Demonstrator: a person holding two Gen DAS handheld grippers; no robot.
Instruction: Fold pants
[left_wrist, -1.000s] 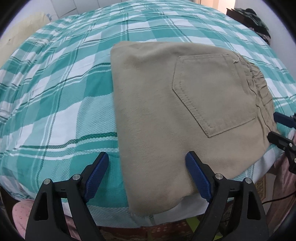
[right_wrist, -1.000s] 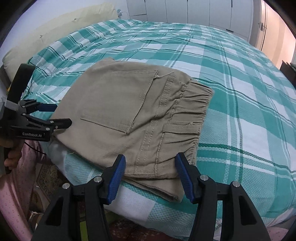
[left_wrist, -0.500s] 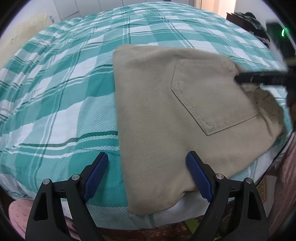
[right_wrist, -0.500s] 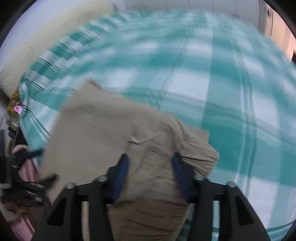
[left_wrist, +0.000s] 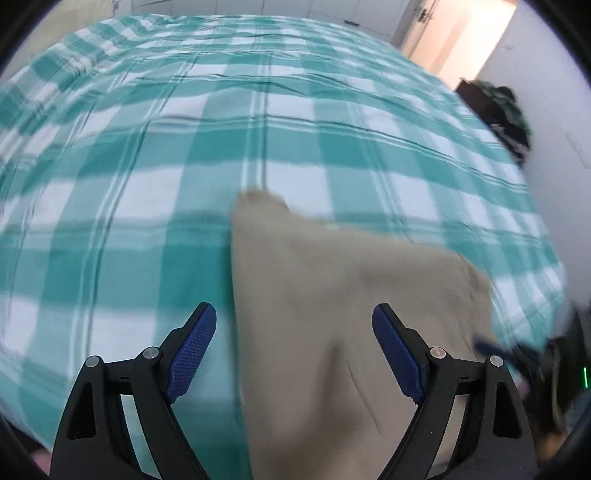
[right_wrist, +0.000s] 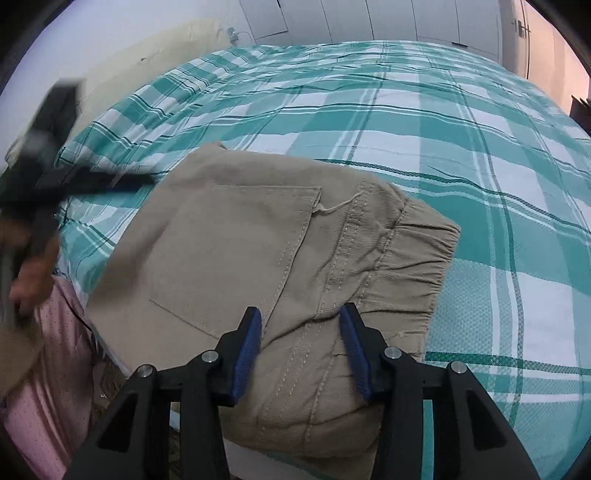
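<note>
The folded beige pants lie on the green checked bed sheet near its front edge, back pocket up and elastic waistband to the right. My right gripper has its blue pads pressed on a bunched ridge of fabric by the waistband seam, and its jaws are opening slightly. In the blurred left wrist view, my left gripper hangs wide open over the left edge of the pants, holding nothing. It appears as a dark blur in the right wrist view. The right gripper shows faintly at the pants' right side.
A person's hand and pink clothing are at the bed's front left corner. A dark pile of clothes sits beyond the bed's right side, near a lit doorway. White cupboard doors line the far wall.
The right gripper moved onto the waistband and narrowed around a ridge of fabric. The left gripper swung forward and up over the bed, staying wide open. The pants look shifted and rumpled.
</note>
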